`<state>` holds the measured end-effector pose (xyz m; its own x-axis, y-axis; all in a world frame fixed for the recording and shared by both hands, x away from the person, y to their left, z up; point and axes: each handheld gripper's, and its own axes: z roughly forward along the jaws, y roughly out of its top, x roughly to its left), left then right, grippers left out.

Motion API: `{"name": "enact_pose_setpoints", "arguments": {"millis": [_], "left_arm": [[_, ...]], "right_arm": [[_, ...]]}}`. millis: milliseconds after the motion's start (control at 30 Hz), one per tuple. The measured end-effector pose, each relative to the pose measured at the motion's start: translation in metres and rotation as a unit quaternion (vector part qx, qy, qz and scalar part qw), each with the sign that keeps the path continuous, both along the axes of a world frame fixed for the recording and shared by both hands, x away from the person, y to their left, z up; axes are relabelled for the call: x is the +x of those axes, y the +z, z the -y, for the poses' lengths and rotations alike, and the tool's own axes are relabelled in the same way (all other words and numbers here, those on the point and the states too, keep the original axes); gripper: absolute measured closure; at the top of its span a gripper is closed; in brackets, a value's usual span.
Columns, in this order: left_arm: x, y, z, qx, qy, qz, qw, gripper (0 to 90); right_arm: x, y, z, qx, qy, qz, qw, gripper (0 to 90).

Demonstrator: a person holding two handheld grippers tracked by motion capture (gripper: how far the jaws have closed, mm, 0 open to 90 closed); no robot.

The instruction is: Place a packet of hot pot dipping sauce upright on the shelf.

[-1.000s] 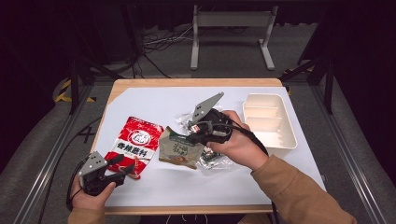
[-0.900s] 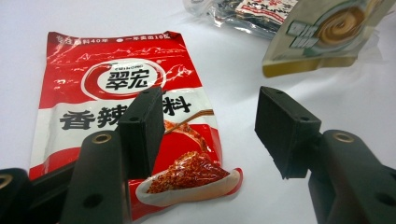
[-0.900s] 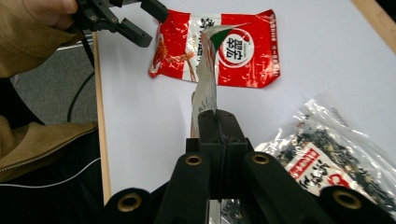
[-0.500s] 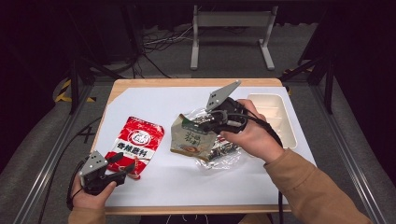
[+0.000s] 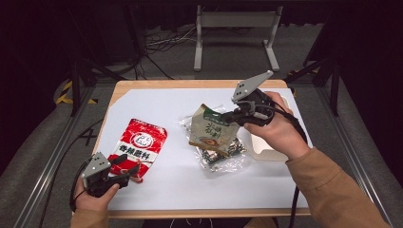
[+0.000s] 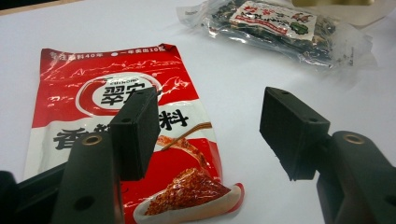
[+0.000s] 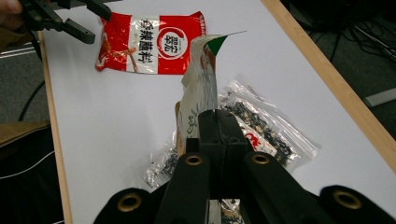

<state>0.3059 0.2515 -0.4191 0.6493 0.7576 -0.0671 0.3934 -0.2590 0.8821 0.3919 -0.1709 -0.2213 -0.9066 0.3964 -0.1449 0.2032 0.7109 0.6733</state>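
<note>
A red snack packet [image 5: 139,145] lies flat at the table's front left. My left gripper [image 5: 129,169] sits at its near corner. In the left gripper view the left gripper [image 6: 212,126] is open: one jaw is over the red packet [image 6: 93,93], the other over bare table, and neither pad presses on it. Its jaws have just been opening. My right gripper [image 5: 229,116] is shut on the top edge of a green-and-beige packet [image 5: 210,132], which hangs tilted above a clear bag of dark pieces [image 5: 224,154]. In the right gripper view the right gripper [image 7: 217,114] pinches that packet [image 7: 198,88] edge-on.
A white tray [image 5: 267,148] stands at the right, partly behind my right hand. The clear bag [image 7: 268,126] lies on the white table sheet [image 5: 157,107]. The wooden table edge [image 7: 327,74] runs along the far side. Cables lie on the floor beyond.
My right gripper has carried the green-and-beige packet up and to the right, off the clear bag and towards the tray. The left hand has stayed by the red packet.
</note>
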Motion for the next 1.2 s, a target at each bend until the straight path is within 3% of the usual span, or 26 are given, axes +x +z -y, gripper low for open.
{"name": "enact_pose_setpoints", "arguments": {"millis": [700,1200], "left_arm": [[0.003,-0.001,0.002,-0.003,-0.004,-0.001,1.0,37.0],[0.003,-0.002,0.001,-0.008,0.0,-0.004,1.0,35.8]], "right_arm": [[0.019,0.02,0.051,-0.004,-0.06,0.041,0.9973,89.7],[0.04,0.03,0.083,-0.007,-0.079,0.066,0.9947,89.7]]}}
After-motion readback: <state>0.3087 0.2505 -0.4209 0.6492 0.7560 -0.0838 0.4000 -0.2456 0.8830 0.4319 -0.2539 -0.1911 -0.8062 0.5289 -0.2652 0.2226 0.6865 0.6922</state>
